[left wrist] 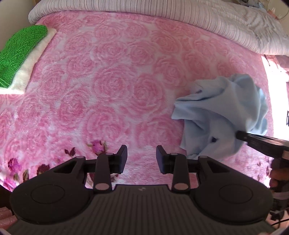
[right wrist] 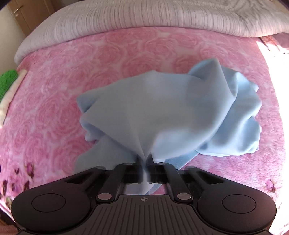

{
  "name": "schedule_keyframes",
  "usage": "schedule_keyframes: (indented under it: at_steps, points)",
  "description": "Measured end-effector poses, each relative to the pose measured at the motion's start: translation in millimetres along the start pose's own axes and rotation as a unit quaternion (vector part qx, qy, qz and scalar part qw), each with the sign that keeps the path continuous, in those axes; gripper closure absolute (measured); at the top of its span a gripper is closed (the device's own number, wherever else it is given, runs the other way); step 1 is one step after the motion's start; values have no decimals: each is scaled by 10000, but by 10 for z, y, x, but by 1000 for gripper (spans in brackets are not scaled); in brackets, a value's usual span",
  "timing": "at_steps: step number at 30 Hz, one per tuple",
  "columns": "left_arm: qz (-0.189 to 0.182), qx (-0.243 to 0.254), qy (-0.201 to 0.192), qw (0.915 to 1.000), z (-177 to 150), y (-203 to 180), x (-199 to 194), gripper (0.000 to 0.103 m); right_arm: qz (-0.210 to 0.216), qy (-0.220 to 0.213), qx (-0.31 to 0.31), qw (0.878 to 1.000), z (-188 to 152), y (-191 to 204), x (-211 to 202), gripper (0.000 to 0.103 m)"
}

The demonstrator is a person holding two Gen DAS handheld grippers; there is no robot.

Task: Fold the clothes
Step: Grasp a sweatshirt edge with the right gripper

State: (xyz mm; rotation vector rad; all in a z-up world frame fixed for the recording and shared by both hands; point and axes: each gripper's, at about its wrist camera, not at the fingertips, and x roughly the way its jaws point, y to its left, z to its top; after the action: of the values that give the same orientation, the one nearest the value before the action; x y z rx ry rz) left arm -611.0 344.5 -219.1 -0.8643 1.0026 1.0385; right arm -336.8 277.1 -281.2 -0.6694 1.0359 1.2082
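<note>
A crumpled light blue garment [right wrist: 162,112] lies bunched on the pink rose-patterned blanket [right wrist: 54,108]. My right gripper [right wrist: 144,160] is shut on a pinched fold of its near edge, and the cloth rises in a peak from the jaws. In the left wrist view the same garment [left wrist: 220,115] is at the right, with my right gripper [left wrist: 238,134] reaching in from the right edge. My left gripper [left wrist: 141,157] is open and empty, over bare blanket [left wrist: 108,81] left of the garment.
A folded green knit piece [left wrist: 19,54] lies on a folded cream one [left wrist: 32,65] at the far left of the bed. A grey-white striped duvet [left wrist: 162,12] runs along the far side. Bright sunlight falls on the right edge.
</note>
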Motion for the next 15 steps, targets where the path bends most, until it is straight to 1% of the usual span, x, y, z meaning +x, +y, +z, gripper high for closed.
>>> schedule_keyframes:
  at_steps: [2, 4, 5, 7, 8, 10, 11, 13, 14, 15]
  points:
    - [13, 66, 54, 10000, 20, -17, 48, 73, -132, -89, -92, 9998, -37, -143, -119, 102]
    - [-14, 151, 84, 9999, 45, -70, 82, 73, -422, -185, -115, 9989, -61, -362, -294, 103]
    - [-48, 204, 79, 9997, 61, -117, 100, 73, -624, -240, -116, 9977, -69, -532, -391, 103]
    - [-134, 332, 84, 9993, 92, -235, 129, 73, -1277, -390, -170, 9909, -85, -947, -576, 103]
    - [-184, 407, 92, 9990, 106, -305, 142, 73, -1669, -439, -155, 9849, -90, -1176, -647, 103]
    - [-296, 573, 105, 9979, 136, -469, 169, 73, -2296, -275, 111, 9728, -98, -1709, -699, 102]
    - [-362, 673, 107, 9970, 149, -588, 195, 73, -2479, -114, 341, 9681, -112, -1953, -722, 101]
    - [-502, 885, 70, 9948, 173, -786, 195, 73, -2677, 180, 839, 9597, -161, -2343, -798, 98]
    - [-572, 992, 38, 9934, 183, -884, 192, 73, -2727, 158, 1007, 9567, -211, -2426, -871, 89]
    - [-617, 1073, 24, 9923, 203, -971, 203, 73, -2748, 65, 1152, 9545, -272, -2457, -947, 71]
